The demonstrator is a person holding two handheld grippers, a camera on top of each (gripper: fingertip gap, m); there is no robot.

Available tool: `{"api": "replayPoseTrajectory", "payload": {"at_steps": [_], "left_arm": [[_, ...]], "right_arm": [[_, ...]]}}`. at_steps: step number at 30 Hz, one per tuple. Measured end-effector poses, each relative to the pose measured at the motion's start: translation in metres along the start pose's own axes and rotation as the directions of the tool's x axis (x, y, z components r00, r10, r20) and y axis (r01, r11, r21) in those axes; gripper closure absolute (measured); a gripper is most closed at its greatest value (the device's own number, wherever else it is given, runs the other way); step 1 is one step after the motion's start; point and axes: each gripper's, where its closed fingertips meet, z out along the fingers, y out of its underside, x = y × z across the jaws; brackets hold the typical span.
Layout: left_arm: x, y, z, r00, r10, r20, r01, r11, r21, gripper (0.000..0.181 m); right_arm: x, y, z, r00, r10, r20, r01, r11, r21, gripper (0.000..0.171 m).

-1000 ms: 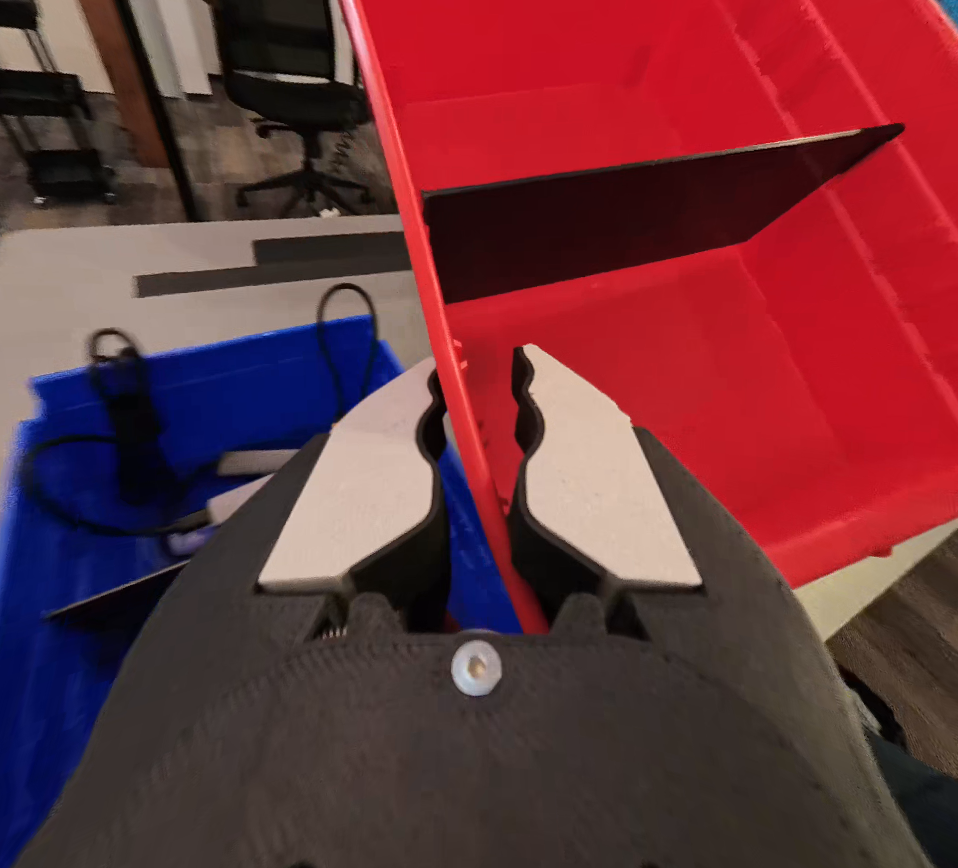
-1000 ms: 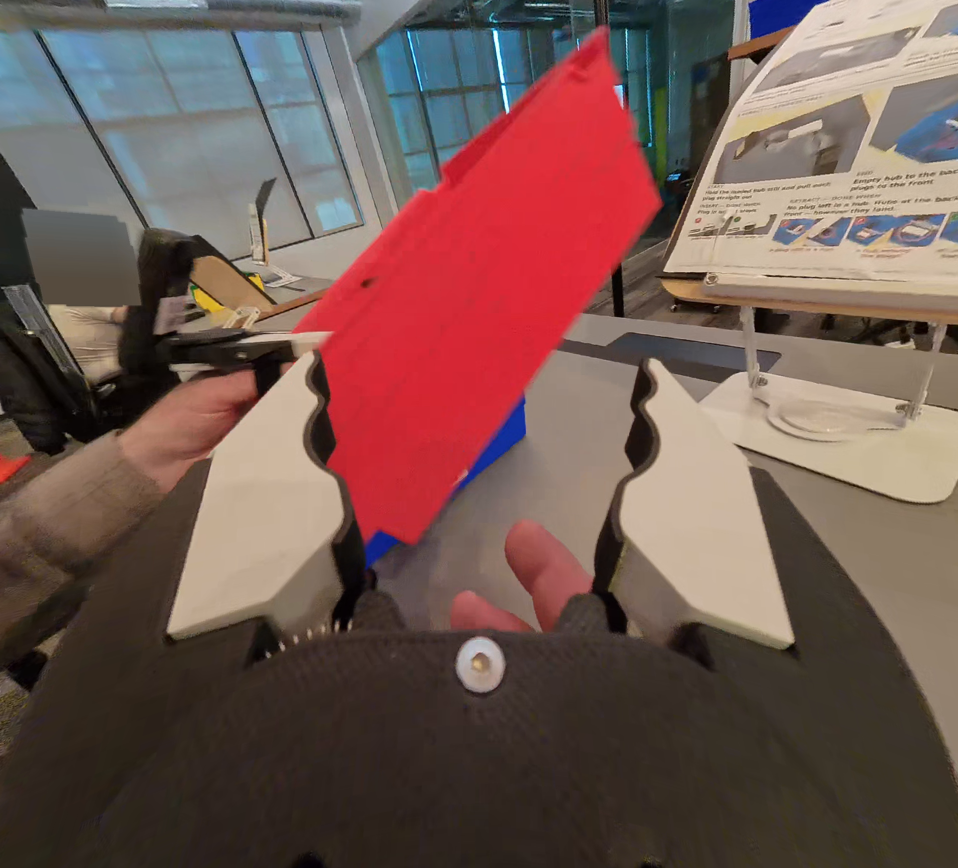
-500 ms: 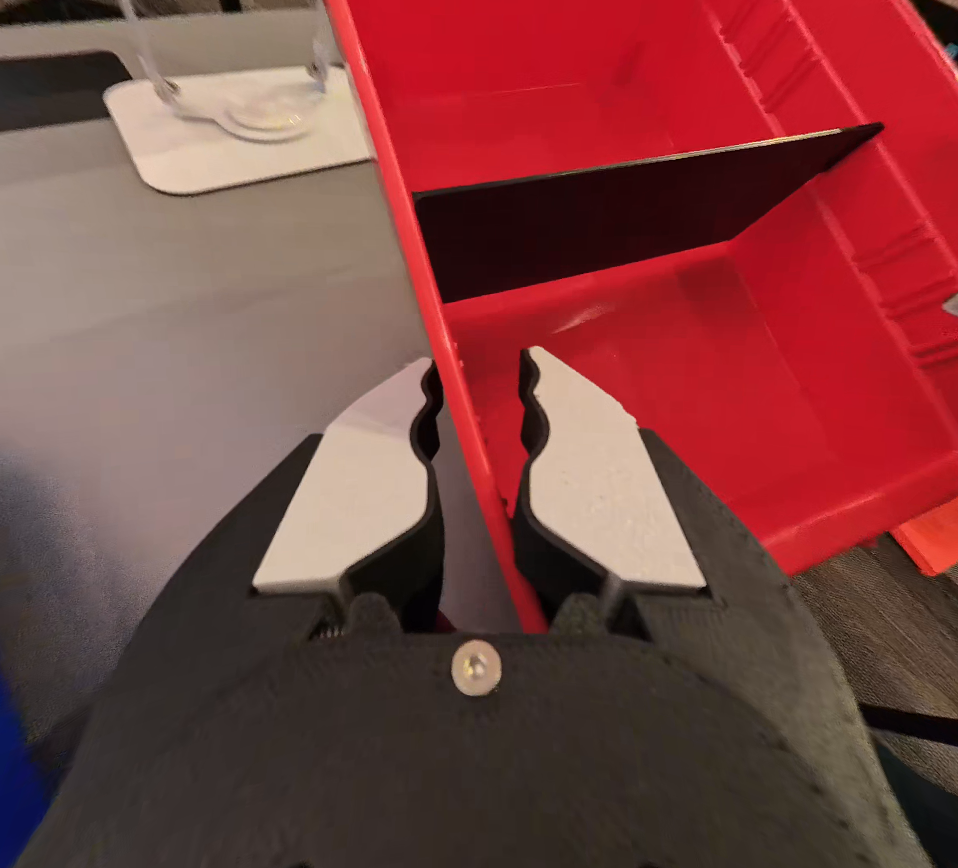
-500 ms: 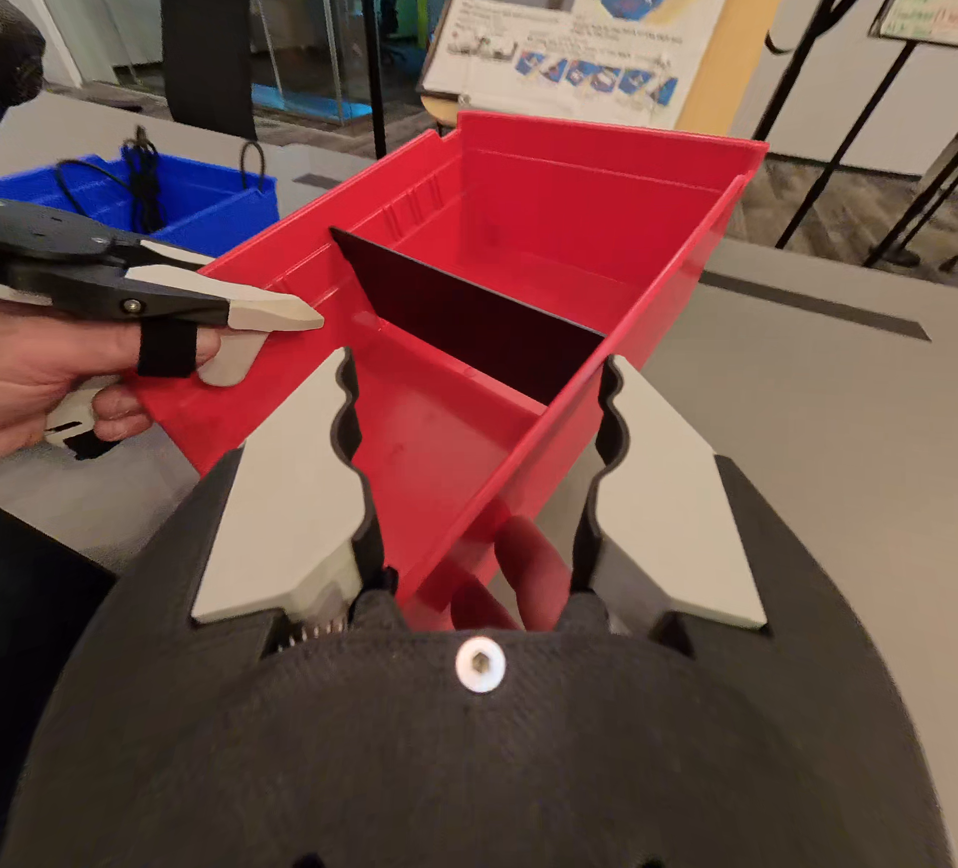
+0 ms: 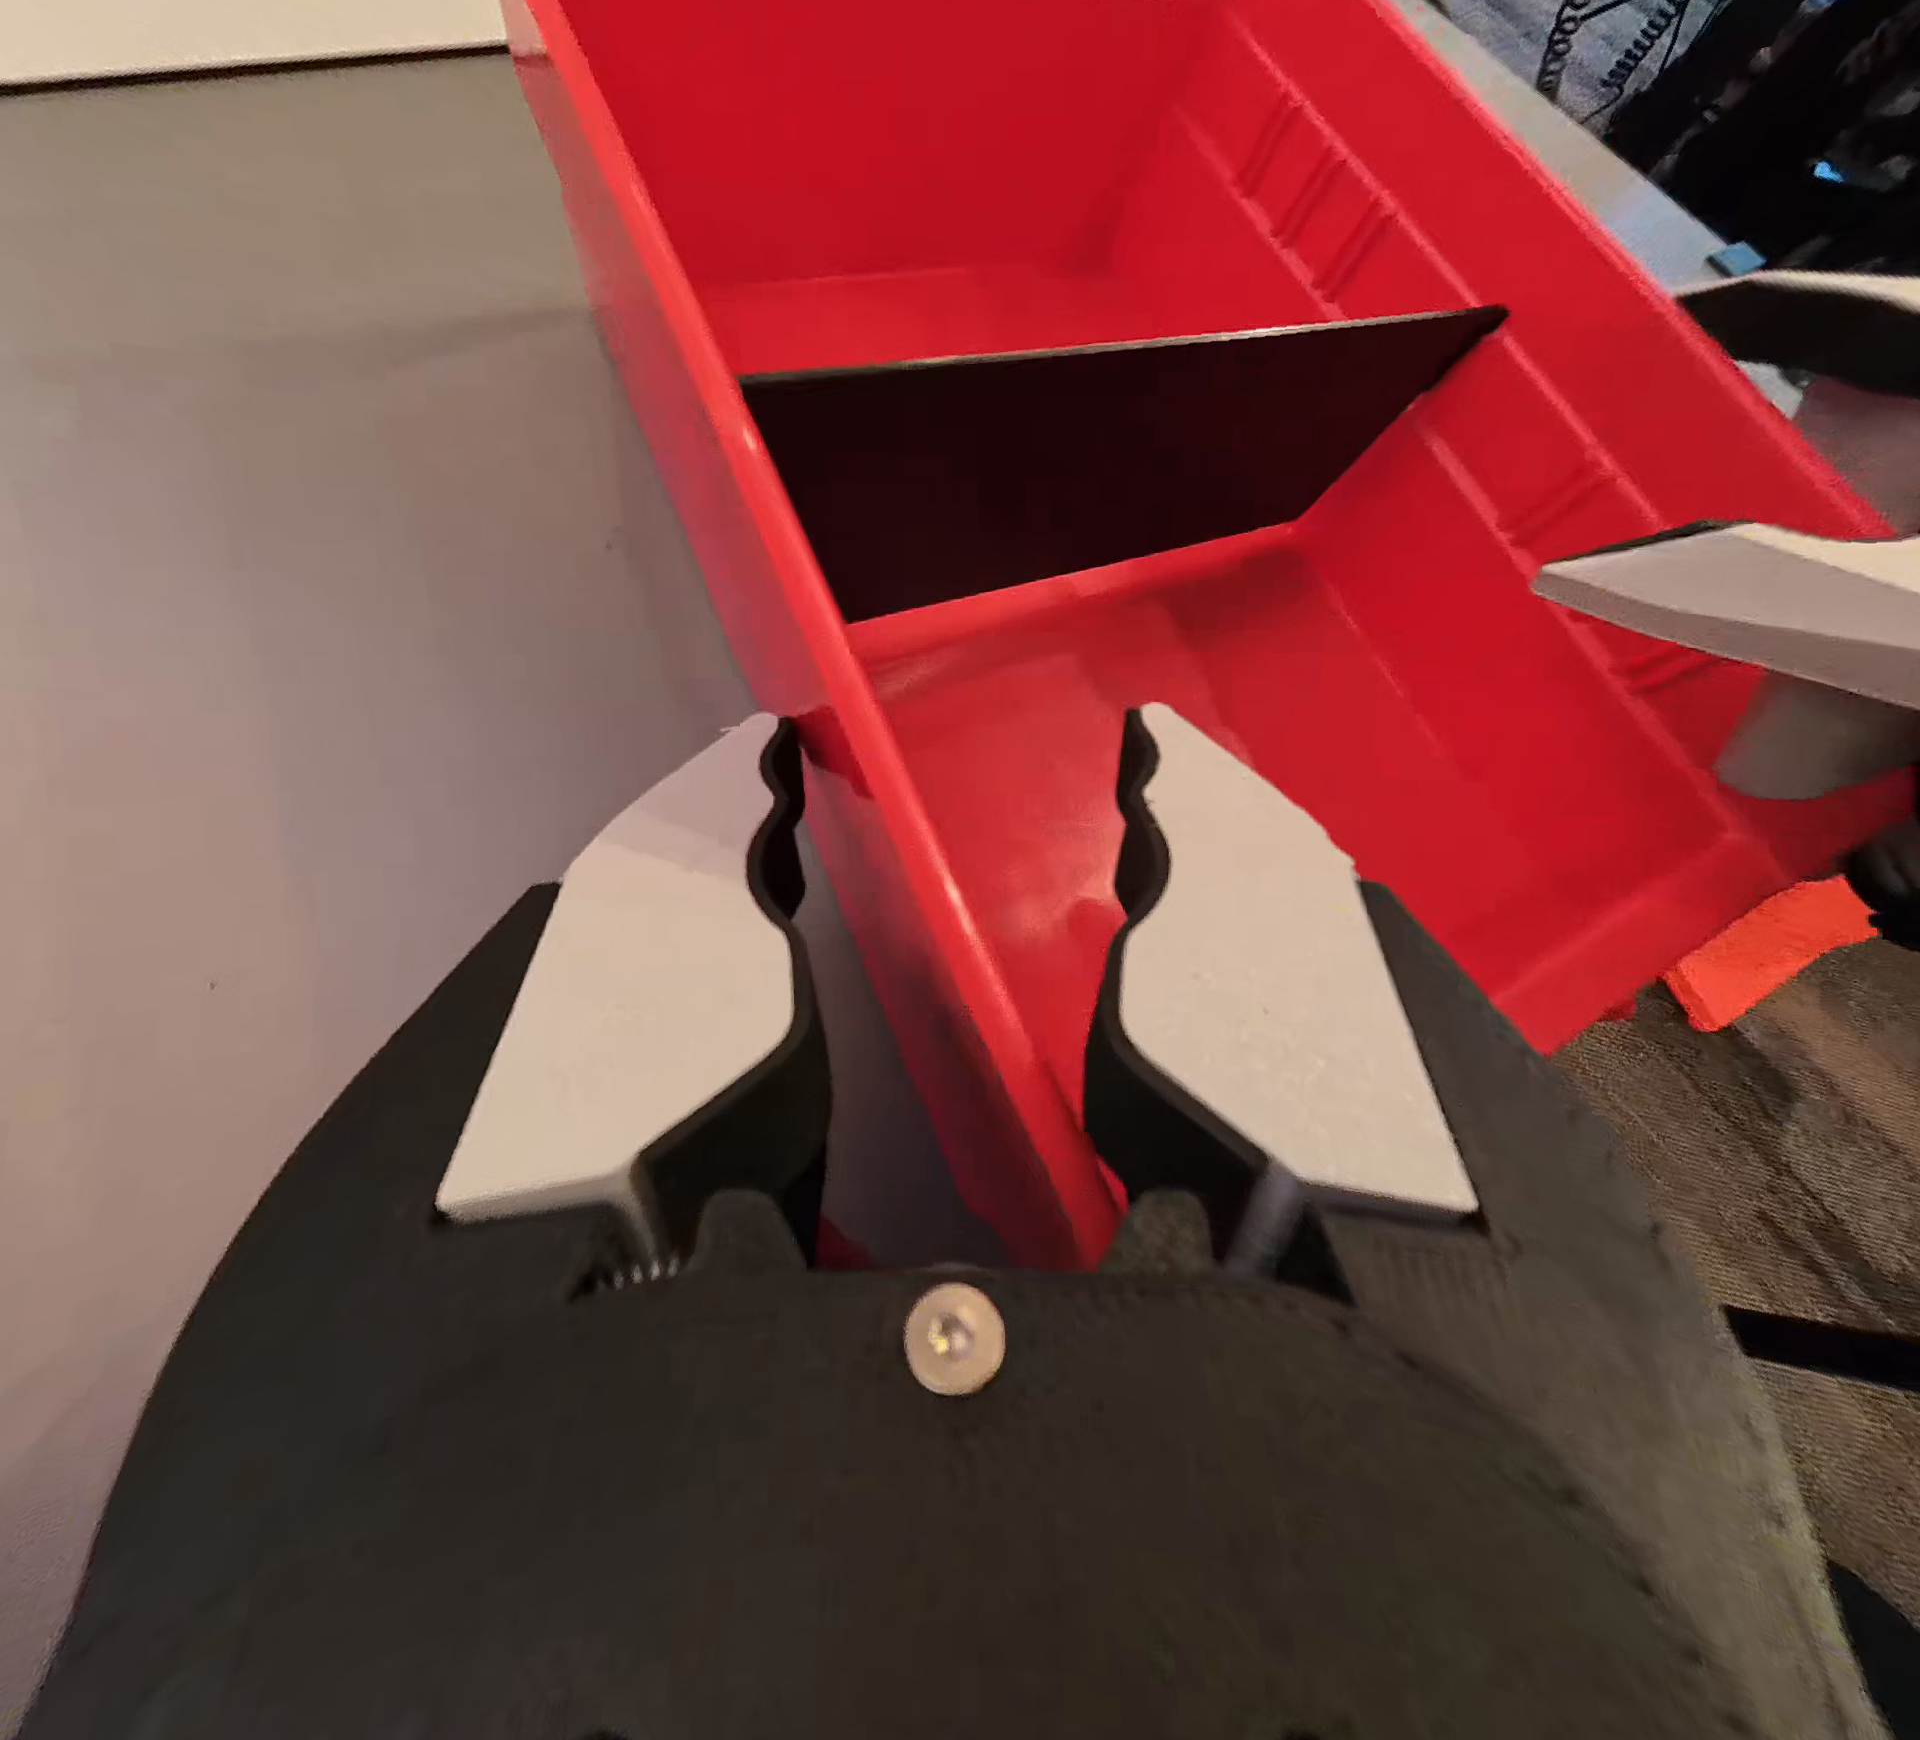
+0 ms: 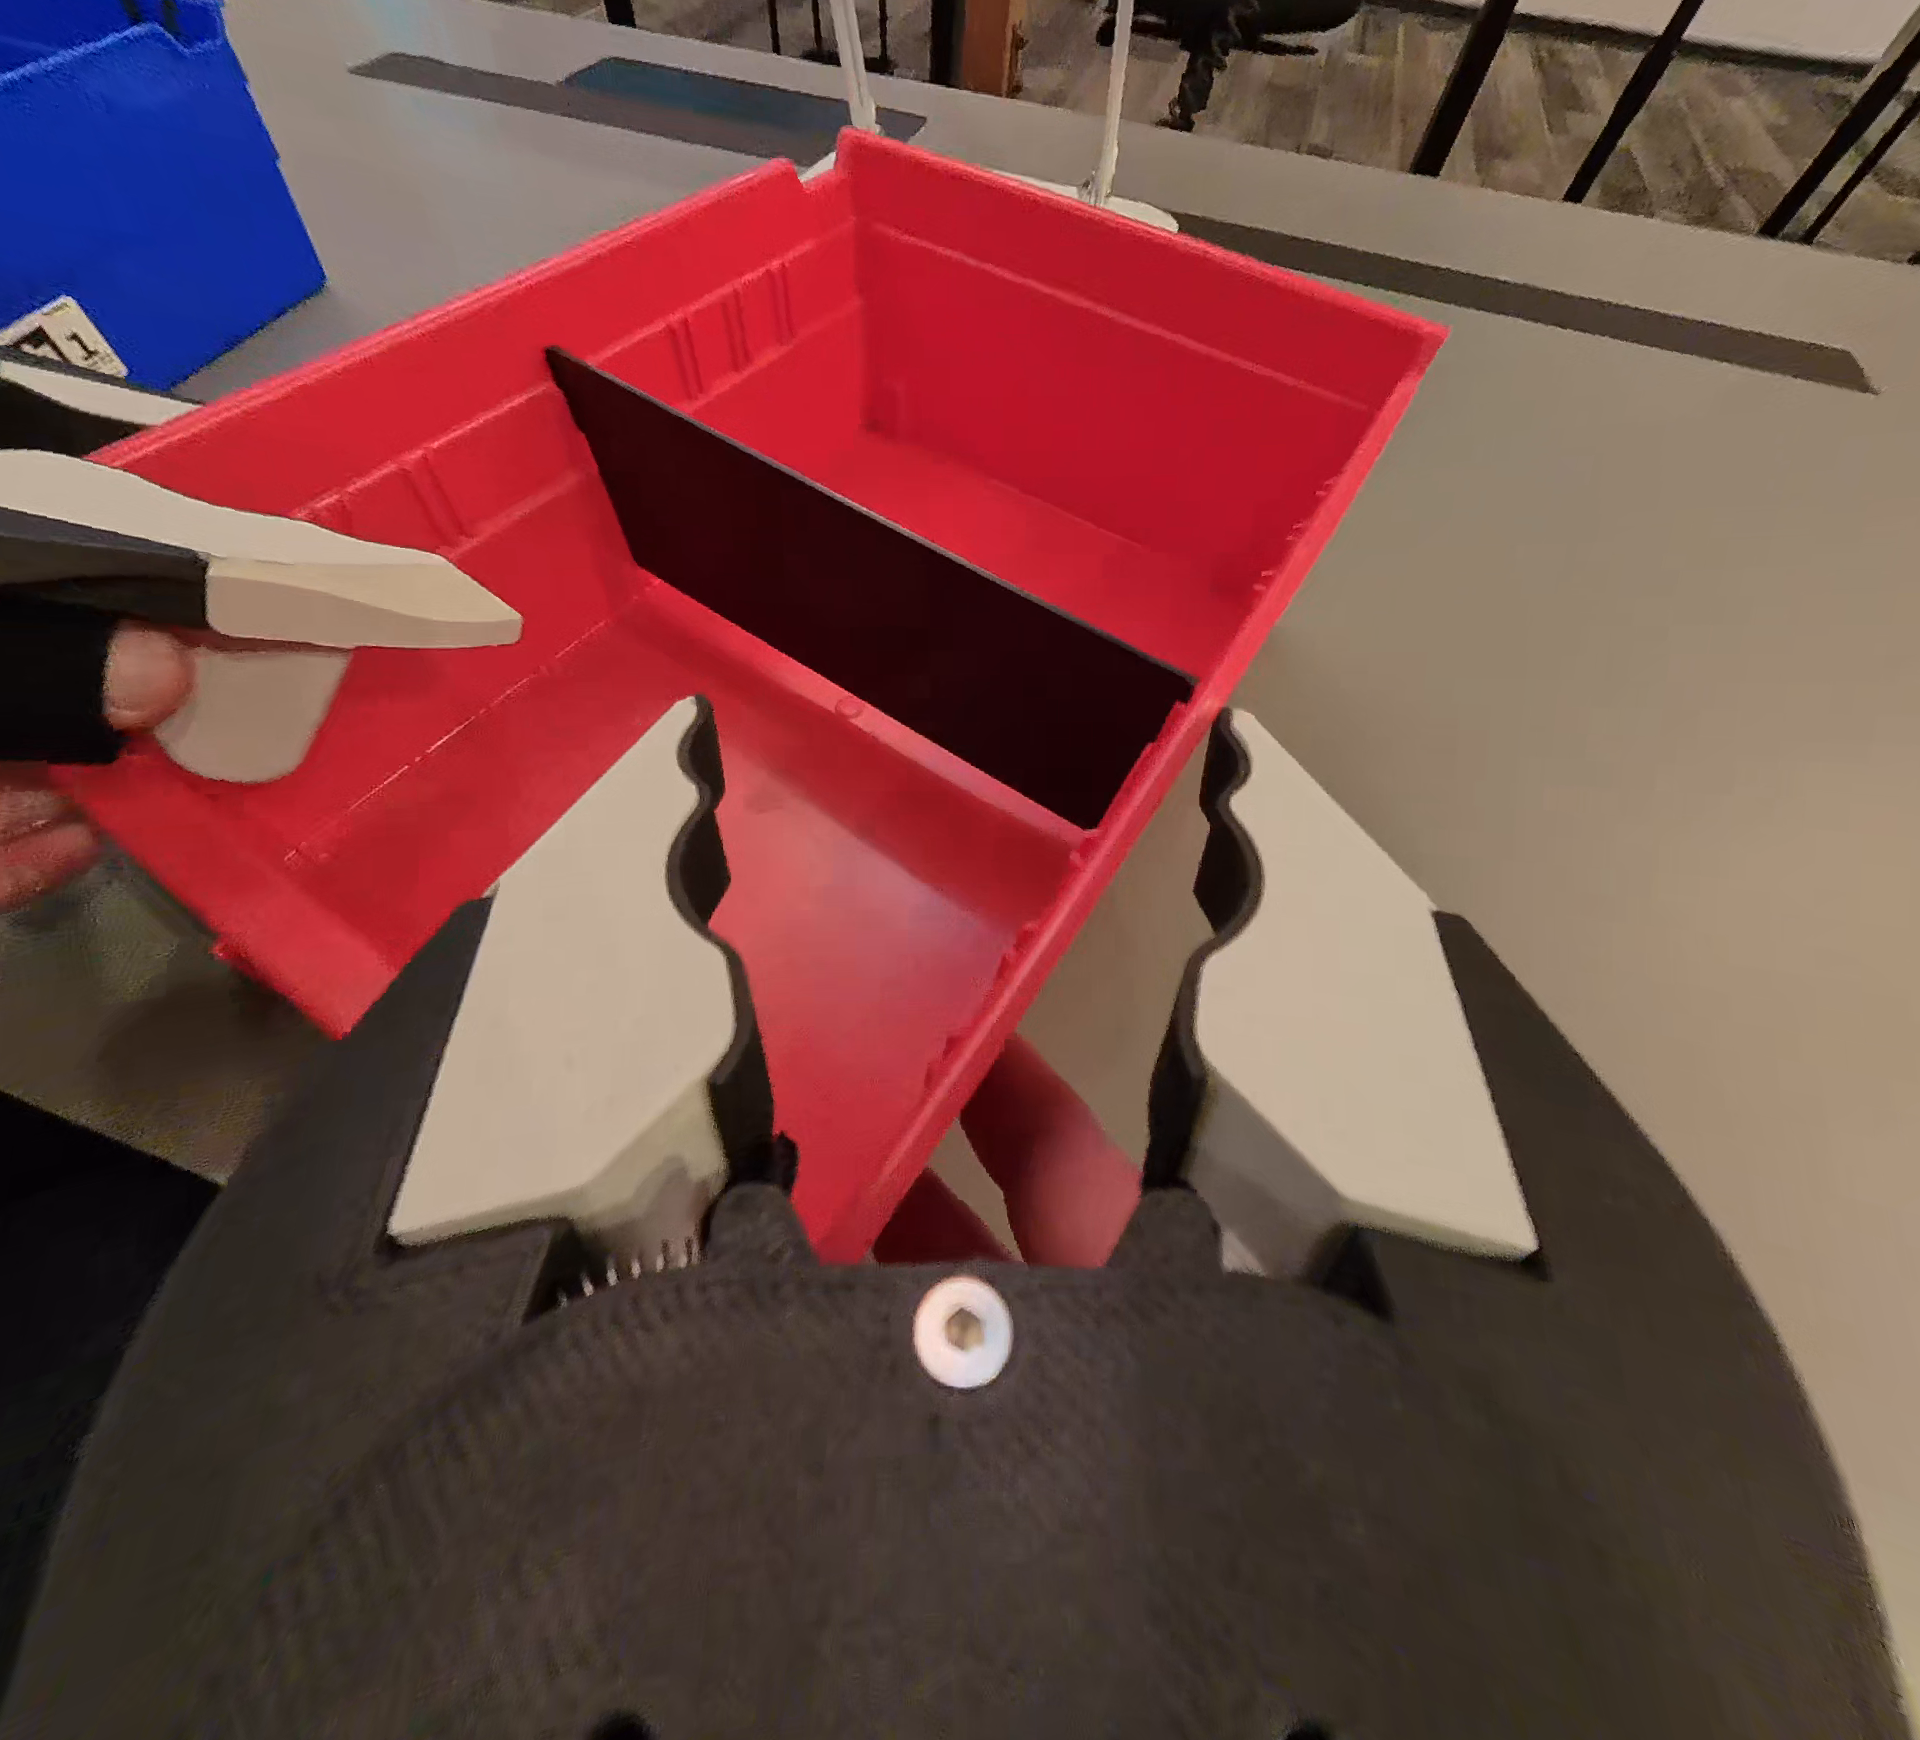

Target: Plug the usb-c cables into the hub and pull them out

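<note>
Both grippers straddle the red bin's (image 6: 1039,402) side walls: left gripper (image 5: 961,734) narrowly spread, right gripper (image 6: 961,724) wide. Light, stiff plastic; walls suit gripping.

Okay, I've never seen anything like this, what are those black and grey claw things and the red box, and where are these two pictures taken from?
Each picture comes from a small camera mounted on a hand-held gripper, looking forward along its two grey fingers. A person holds one such tool in each hand; there is no robot arm.

In the left wrist view, the left gripper straddles one side wall of the red bin, jaws apart. In the right wrist view, the right gripper straddles the opposite wall, also open, with a person's finger visible beneath it.

The bin has a black divider splitting it into two compartments, both empty. It sits on a grey table. A blue bin stands farther off. No cables or hub can be made out in these two pictures.
</note>
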Motion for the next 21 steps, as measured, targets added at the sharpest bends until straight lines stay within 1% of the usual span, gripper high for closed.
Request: {"api": "replayPoseTrajectory", "payload": {"at_steps": [3,6,14,17,18,19,21], "left_arm": [[0.005,0.0,0.001,1.0,-0.002,-0.024,0.001,1.0,-0.01,0.113],[0.007,-0.001,0.001,1.0,0.007,-0.029,-0.008,1.0,-0.02,0.107],[0.005,-0.016,-0.012,0.998,0.058,0.018,-0.058,0.998,0.024,0.102],[0.003,-0.026,-0.027,0.995,0.087,0.04,-0.089,0.994,0.058,0.102],[0.002,-0.032,-0.036,0.994,0.096,0.051,-0.101,0.991,0.092,0.105],[0.002,-0.041,-0.048,0.993,0.103,0.059,-0.111,0.985,0.134,0.103],[-0.006,-0.057,-0.073,0.988,0.121,0.101,-0.138,0.971,0.195,0.108]], "right_arm": [[0.004,0.001,0.002,0.999,-0.043,-0.028,0.043,0.999,-0.01,0.085],[0.008,0.003,0.003,0.995,-0.083,-0.05,0.082,0.996,-0.029,0.088],[0.016,0.008,0.005,0.971,-0.211,-0.109,0.202,0.976,-0.083,0.096],[0.022,0.01,0.007,0.957,-0.258,-0.136,0.246,0.964,-0.099,0.102],[0.025,0.01,0.007,0.951,-0.274,-0.143,0.26,0.959,-0.108,0.106],[0.026,0.011,0.007,0.948,-0.283,-0.144,0.269,0.957,-0.113,0.107],[0.03,0.012,0.007,0.944,-0.294,-0.148,0.277,0.953,-0.123,0.111]]}}
